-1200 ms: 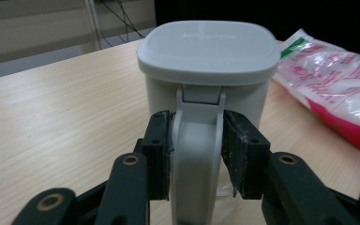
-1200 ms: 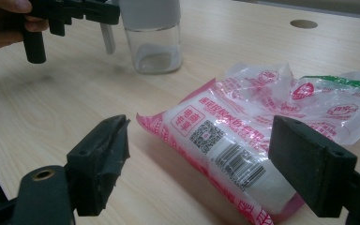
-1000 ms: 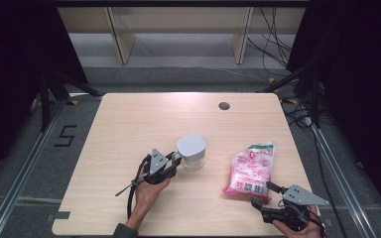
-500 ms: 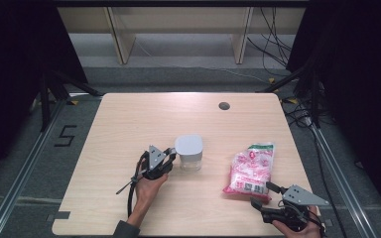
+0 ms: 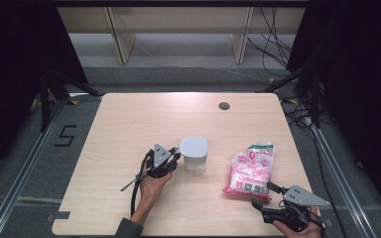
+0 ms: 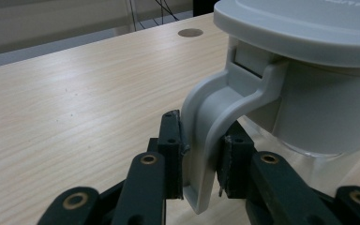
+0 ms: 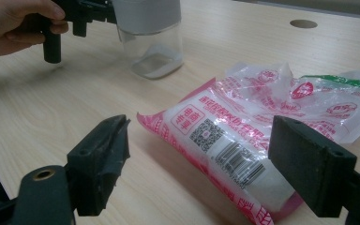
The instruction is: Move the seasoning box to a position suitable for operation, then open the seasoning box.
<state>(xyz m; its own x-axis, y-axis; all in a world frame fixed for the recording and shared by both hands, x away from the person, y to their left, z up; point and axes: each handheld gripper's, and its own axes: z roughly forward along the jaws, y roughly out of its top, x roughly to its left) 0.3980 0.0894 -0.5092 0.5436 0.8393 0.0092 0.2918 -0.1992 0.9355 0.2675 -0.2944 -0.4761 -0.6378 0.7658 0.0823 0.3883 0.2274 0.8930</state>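
Observation:
A clear container (image 5: 193, 154) with a grey lid stands mid-table. A grey handle (image 6: 211, 117) curves down from that lid. My left gripper (image 5: 175, 157) sits at the container's left side, and its jaws have just been closing. In the left gripper view this gripper (image 6: 200, 140) is shut on the handle, with both pads pressed against it. A pink-and-white plastic bag (image 5: 250, 168) lies flat to the right. My right gripper (image 5: 261, 194) rests open at the bag's near end. In the right gripper view its jaws (image 7: 199, 150) stand wide apart on either side of the bag (image 7: 243, 126).
A round hole (image 5: 223, 105) marks the table's far right. The table's front edge (image 5: 178, 233) runs close to both hands. Bare wood lies left of and behind the container. Farther off in the right gripper view are the container (image 7: 152, 37) and the person's left hand (image 7: 14, 23).
The left gripper has nudged slightly in toward the container's side. The right gripper and the bag have not moved.

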